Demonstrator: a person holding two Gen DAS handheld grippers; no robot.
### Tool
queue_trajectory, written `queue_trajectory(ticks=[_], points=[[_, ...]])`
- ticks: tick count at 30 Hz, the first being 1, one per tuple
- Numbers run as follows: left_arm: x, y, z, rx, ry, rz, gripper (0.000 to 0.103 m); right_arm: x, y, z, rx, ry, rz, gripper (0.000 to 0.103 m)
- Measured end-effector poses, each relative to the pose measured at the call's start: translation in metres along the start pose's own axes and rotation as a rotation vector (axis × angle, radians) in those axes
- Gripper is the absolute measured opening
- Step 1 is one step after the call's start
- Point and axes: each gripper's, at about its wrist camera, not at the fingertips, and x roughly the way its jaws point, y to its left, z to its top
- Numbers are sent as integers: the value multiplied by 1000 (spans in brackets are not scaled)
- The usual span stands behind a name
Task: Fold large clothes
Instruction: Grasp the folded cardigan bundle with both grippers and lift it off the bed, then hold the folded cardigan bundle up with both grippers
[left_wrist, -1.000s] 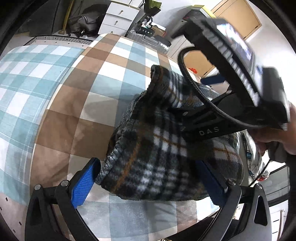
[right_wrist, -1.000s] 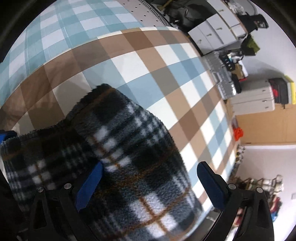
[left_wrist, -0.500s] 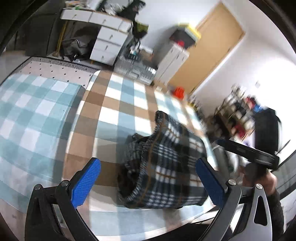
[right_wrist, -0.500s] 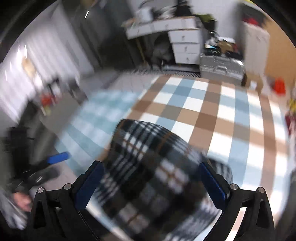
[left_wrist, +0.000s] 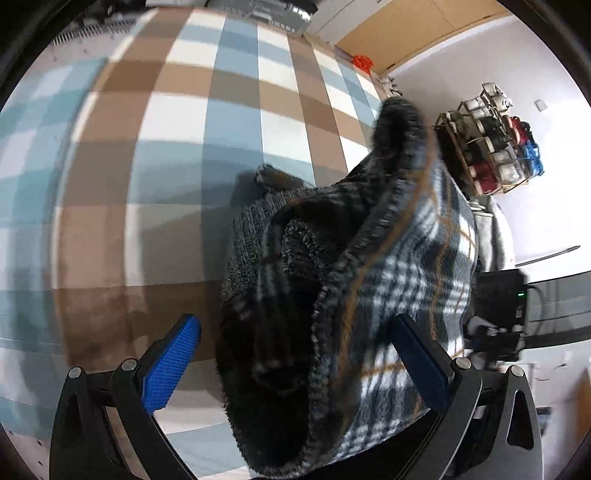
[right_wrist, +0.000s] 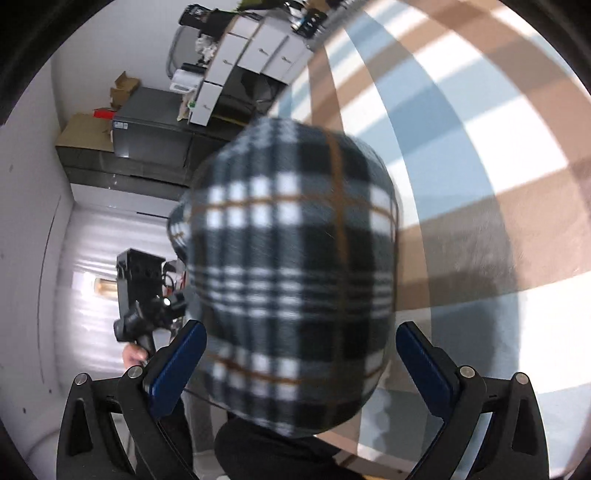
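Note:
A folded black, white and orange plaid fleece garment (left_wrist: 354, 295) lies in a thick bundle on the checked bed cover (left_wrist: 177, 155). Its open, layered edge faces the left wrist camera. My left gripper (left_wrist: 295, 362) is open, with the bundle's near end between its blue pads without being pinched. In the right wrist view the garment (right_wrist: 295, 273) shows its smooth plaid top. My right gripper (right_wrist: 299, 362) is open, its pads on either side of the bundle's near end. The left gripper (right_wrist: 144, 310) shows there in a hand, beyond the bundle at the left.
The brown, blue and white checked bed cover (right_wrist: 480, 147) spreads to the right. White drawers (right_wrist: 258, 51) and a dark cabinet (right_wrist: 147, 133) stand along the far wall. A shelf rack with bags (left_wrist: 495, 144) stands past the bed's right edge.
Both grippers have swung around the bundle, and both views have turned. The left gripper has dropped close to the bundle's open edge. The garment stays on the bed.

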Motion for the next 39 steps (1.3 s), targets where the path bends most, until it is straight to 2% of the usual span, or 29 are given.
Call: queue_trajectory(ticks=[5, 11, 18, 21, 23, 29, 39], points=[[13, 14, -4, -52, 53, -51, 100, 19, -9, 7, 29, 6, 76, 103], [26, 21, -10, -76, 98, -139, 100, 24, -11, 13, 20, 3, 117, 103], [32, 9, -22, -50, 126, -206, 100, 19, -15, 5, 9, -37, 160, 103], [30, 2, -24, -32, 120, -211, 91, 14, -18, -3, 8, -56, 175, 103], [25, -7, -27, -11, 110, -210, 84, 12, -23, -6, 15, -62, 197, 99], [9, -29, -40, 35, 83, -218, 74, 1, -29, -14, -9, -79, 232, 89], [6, -38, -12, 72, 56, -229, 71, -18, -25, -26, -74, -135, 258, 83]])
